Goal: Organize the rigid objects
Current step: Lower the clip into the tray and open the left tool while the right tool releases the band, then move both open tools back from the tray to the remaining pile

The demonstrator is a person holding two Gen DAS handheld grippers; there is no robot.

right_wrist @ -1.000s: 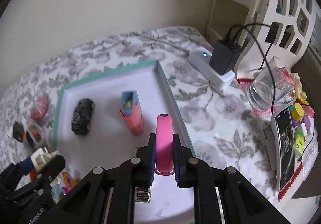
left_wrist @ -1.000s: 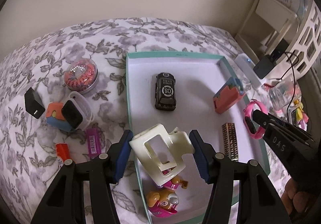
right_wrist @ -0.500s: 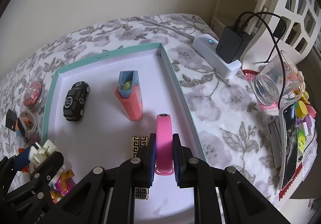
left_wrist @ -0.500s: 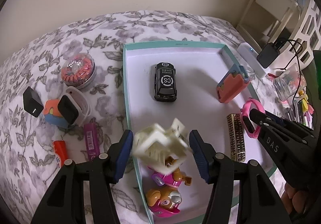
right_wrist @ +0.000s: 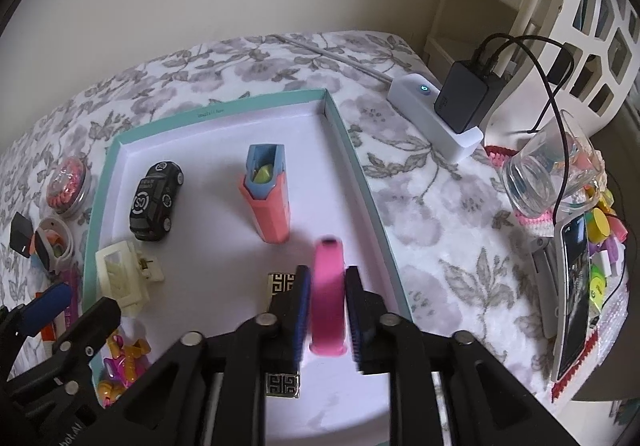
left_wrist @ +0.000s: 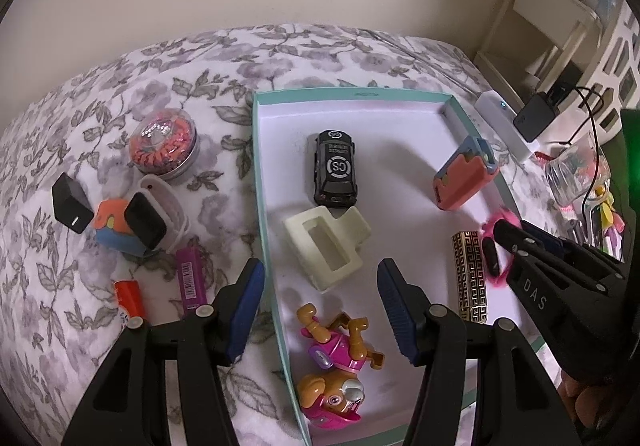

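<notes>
Where the shallow teal-rimmed white tray [left_wrist: 262, 206] rests on the floral bedspread [left_wrist: 100, 94], six objects sit within its bounds: one black toy car [left_wrist: 335, 174] marked "CS", one cream plastic hair claw [left_wrist: 326, 246], one pink-and-tan toy puppy [left_wrist: 334, 370], one gold-and-black key-pattern lighter [left_wrist: 470, 278], one coral-and-blue case [left_wrist: 464, 178], and one pink silicone wristband [right_wrist: 328, 298]. Left gripper [left_wrist: 320, 310]: jaws open and empty above the hair claw. Right gripper [right_wrist: 326, 320], lettered "DAS": jaws have just been opening, the wristband standing blurred between them, pads apart from it.
</notes>
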